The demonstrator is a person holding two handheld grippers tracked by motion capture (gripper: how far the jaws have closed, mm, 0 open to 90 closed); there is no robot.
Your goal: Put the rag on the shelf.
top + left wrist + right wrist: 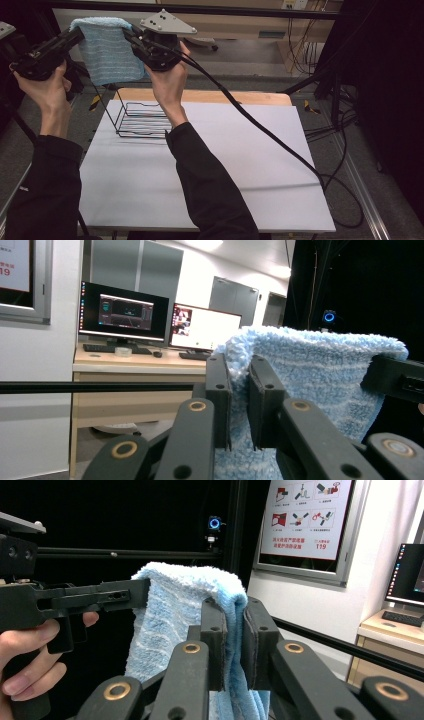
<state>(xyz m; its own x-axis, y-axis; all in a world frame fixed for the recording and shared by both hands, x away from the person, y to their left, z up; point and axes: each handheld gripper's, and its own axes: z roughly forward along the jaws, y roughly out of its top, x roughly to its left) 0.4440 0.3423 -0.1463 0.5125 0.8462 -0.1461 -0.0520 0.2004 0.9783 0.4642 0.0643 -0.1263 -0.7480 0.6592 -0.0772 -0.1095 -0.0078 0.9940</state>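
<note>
A light blue striped towel hangs folded in the air, high above the far left of the table. My left gripper is shut on its upper left corner and my right gripper on its upper right corner. In the left gripper view the towel is pinched between my left gripper's jaws. In the right gripper view the towel's edge sits between my right gripper's jaws. Below the towel a black wire rack stands on the table.
The white table top has a wooden edge at the back. A black cable trails from the right gripper across the table to the right. A desk with monitors stands beyond the table, and a poster hangs on the wall.
</note>
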